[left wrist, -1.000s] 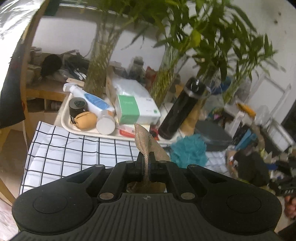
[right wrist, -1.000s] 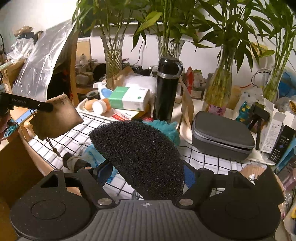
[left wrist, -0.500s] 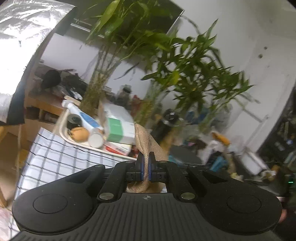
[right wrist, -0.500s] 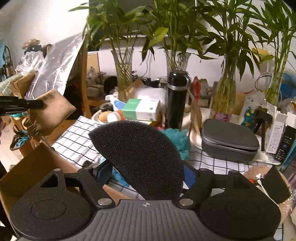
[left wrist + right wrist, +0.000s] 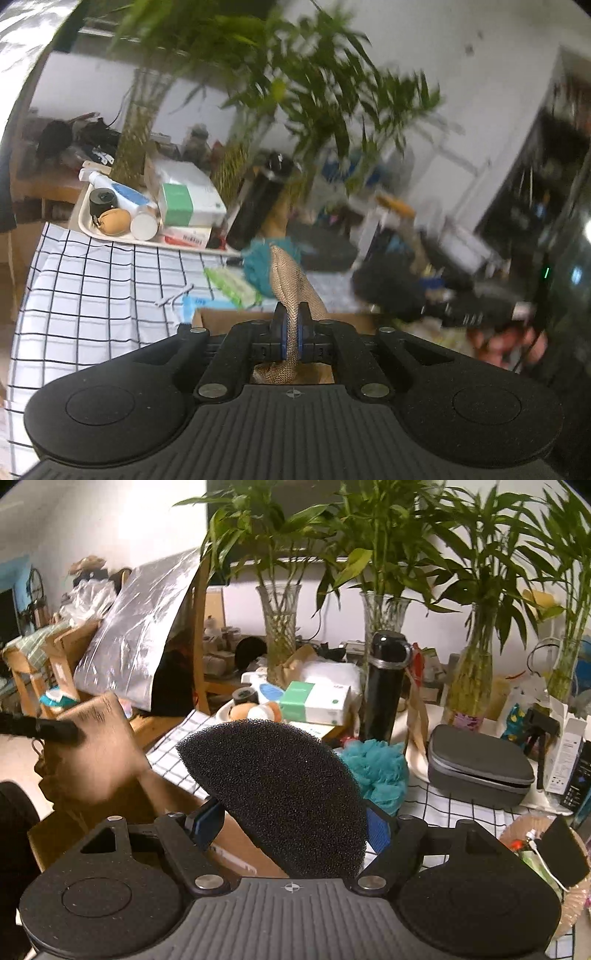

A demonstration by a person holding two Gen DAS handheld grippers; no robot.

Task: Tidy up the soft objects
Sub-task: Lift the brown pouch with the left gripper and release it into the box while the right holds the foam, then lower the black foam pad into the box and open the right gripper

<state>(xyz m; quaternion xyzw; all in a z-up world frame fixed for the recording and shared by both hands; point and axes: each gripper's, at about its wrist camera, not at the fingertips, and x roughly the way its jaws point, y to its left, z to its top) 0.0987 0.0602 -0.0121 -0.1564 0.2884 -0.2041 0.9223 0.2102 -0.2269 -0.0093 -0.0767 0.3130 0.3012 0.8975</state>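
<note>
My left gripper (image 5: 290, 330) is shut on a tan knitted cloth pad (image 5: 286, 284) and holds it in the air above a cardboard box (image 5: 236, 315). The same pad (image 5: 98, 749) shows at the left of the right wrist view, pinched by the left fingers (image 5: 55, 731). My right gripper (image 5: 291, 821) is shut on a black half-round foam sponge (image 5: 277, 790) and holds it above the box edge (image 5: 229, 834). A teal mesh bath puff (image 5: 376, 771) lies on the checked tablecloth (image 5: 92, 291).
A cream tray (image 5: 86, 225) holds a green-and-white box (image 5: 188, 205), bottles and a tape roll. A black flask (image 5: 384, 686), glass vases with bamboo (image 5: 280, 627), a grey zip case (image 5: 476, 771) and a woven basket (image 5: 543, 849) crowd the table. A foil sheet (image 5: 140, 635) leans at left.
Both grippers have drawn back from the table toward the cardboard box, each keeping its load. The left wrist view has swung right and down, and is blurred by motion.
</note>
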